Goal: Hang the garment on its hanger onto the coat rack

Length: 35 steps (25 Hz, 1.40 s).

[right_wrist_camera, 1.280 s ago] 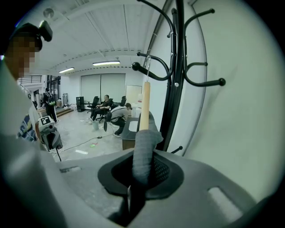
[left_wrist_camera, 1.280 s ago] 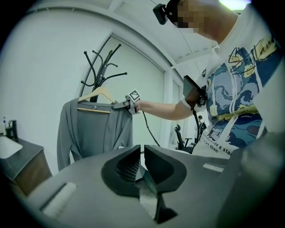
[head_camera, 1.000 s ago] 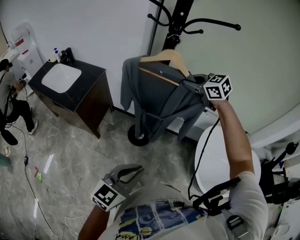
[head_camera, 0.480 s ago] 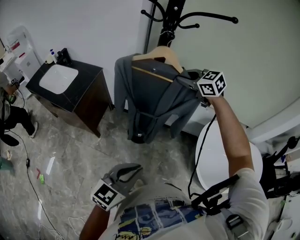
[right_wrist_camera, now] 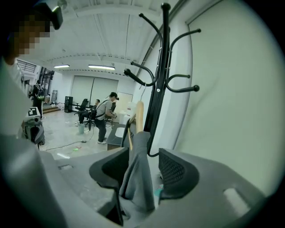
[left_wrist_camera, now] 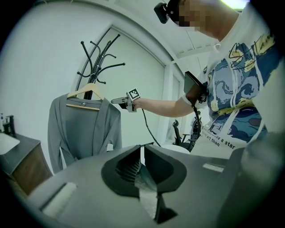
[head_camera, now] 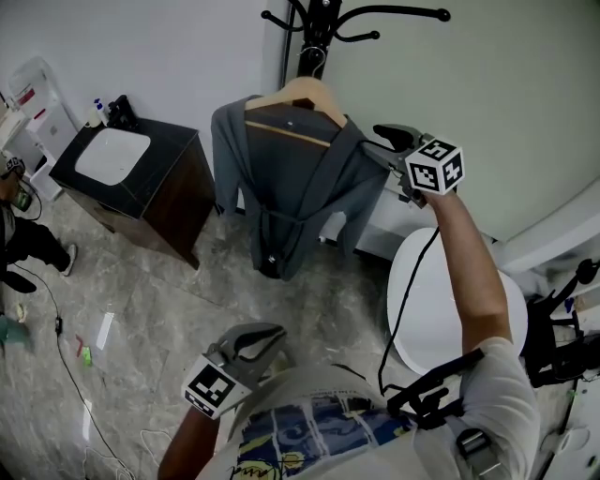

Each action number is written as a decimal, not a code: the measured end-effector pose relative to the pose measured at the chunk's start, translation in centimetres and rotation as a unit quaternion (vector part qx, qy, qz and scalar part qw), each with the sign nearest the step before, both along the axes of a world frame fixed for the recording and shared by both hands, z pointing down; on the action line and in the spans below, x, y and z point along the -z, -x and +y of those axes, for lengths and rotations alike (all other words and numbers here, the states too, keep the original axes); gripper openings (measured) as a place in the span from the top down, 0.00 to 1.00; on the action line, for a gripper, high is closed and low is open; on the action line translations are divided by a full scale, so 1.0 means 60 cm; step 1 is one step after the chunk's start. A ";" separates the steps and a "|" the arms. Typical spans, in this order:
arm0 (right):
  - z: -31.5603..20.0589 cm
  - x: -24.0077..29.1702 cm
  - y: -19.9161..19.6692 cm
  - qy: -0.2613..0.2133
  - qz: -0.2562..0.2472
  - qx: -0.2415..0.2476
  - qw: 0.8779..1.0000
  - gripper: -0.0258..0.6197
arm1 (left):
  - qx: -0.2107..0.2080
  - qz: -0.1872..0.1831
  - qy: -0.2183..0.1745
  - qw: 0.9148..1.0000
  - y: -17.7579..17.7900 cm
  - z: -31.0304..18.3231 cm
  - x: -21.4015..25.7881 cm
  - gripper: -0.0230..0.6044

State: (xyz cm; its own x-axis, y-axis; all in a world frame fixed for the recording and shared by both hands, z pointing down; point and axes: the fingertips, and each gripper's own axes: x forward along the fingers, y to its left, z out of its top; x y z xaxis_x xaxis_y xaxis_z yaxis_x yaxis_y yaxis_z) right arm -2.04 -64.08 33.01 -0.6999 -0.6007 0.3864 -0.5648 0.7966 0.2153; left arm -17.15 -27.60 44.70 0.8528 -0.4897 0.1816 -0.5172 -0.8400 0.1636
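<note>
Garment (head_camera: 291,178), grey and long-sleeved, hangs on its wooden hanger (head_camera: 305,94), which is hooked on the coat rack (head_camera: 319,14). We hold our right gripper (head_camera: 382,142) at its shoulder. Its jaws have just been opening and stand wide, with loose cloth between them, unpinched. Our left gripper (head_camera: 272,334) sits low near our chest, jaws together on nothing.

The coat rack (head_camera: 319,28) is cut off at the head view's top edge, its base mostly hidden behind the garment (head_camera: 291,178). The hook of the hanger (head_camera: 302,92) perhaps rests on a prong, too small to tell. Bottles (head_camera: 101,111) at the far corner of the bench (head_camera: 173,145) are indistinct.
</note>
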 end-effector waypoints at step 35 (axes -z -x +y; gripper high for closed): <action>0.740 -0.233 -0.179 0.089 -0.072 0.109 0.987 0.96 | 0.077 -0.011 0.002 0.997 -0.314 0.256 0.006 0.94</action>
State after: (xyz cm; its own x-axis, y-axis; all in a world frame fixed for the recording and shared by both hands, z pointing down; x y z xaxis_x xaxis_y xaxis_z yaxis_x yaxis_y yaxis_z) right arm 8.71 -19.69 47.01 -0.8604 -0.3605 0.3603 -0.3897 0.9209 -0.0093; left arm 1.69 -12.26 44.34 0.7638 -0.6132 0.2016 -0.6430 -0.7501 0.1545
